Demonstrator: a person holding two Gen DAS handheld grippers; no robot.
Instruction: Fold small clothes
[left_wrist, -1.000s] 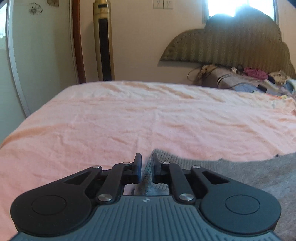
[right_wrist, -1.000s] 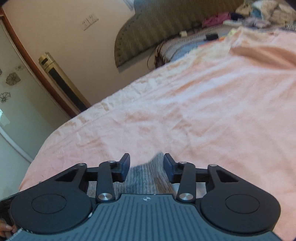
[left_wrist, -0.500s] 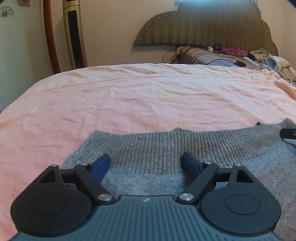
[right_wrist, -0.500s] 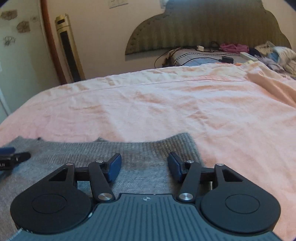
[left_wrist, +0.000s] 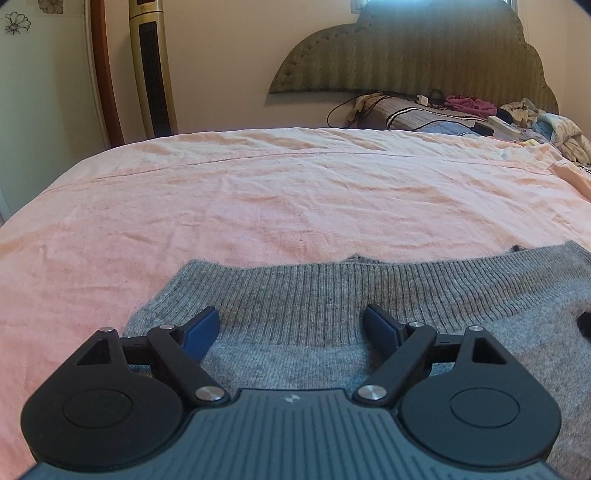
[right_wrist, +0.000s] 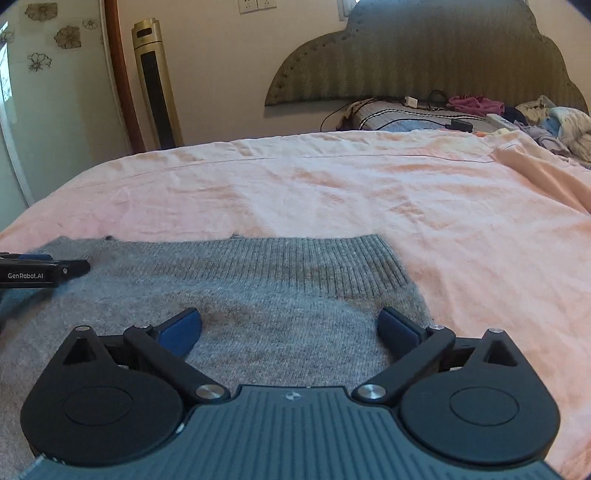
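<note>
A grey knit sweater (left_wrist: 332, 295) lies flat on the pink bedsheet (left_wrist: 295, 192), its ribbed band along the far edge. My left gripper (left_wrist: 291, 325) hovers over the sweater's left part, open, its blue pads clear of the cloth. In the right wrist view the same sweater (right_wrist: 258, 280) spreads below my right gripper (right_wrist: 290, 326), whose jaws are opening wide, nothing pinched between them. The left gripper's finger (right_wrist: 44, 271) shows at the left edge of that view, over the sweater.
A pink sheet (right_wrist: 369, 192) covers the bed far ahead. At the headboard (left_wrist: 406, 51) lie a pile of clothes (left_wrist: 535, 122), cables and a pillow. A tall gold tower fan (left_wrist: 151, 70) stands by the wall at left.
Both grippers let go of the sweater's edge and spread their jaws. The sweater now lies flat on the bed. The right view rolled level.
</note>
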